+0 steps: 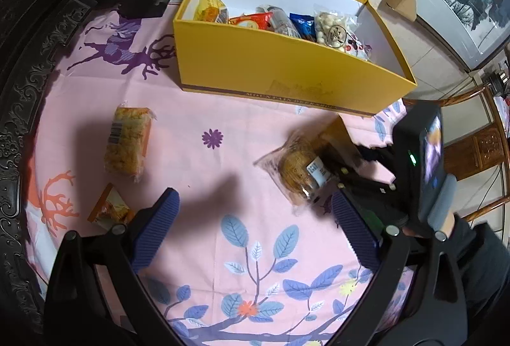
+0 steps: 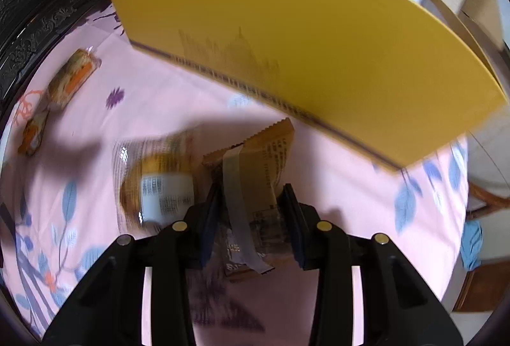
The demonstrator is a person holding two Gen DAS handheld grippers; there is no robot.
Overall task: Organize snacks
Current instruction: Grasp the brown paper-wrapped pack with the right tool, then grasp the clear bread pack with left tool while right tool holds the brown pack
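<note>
Right tool (image 2: 251, 202) pinches crinkly tan packet (image 2: 264, 161) – flat, zigzag-edged

The left gripper (image 1: 251, 215) points steeply downward with its two blue ribbed pads (image 1: 156, 228) spread wide apart and nothing between them; it hangs clear of the surface below. The right gripper (image 2: 251, 209) also tilts steeply down, its dark pads (image 2: 212, 212) drawn in close and pressing both sides of a brown snack packet (image 2: 267, 161); seen from the left wrist, it sits just right of the left one.
</note>
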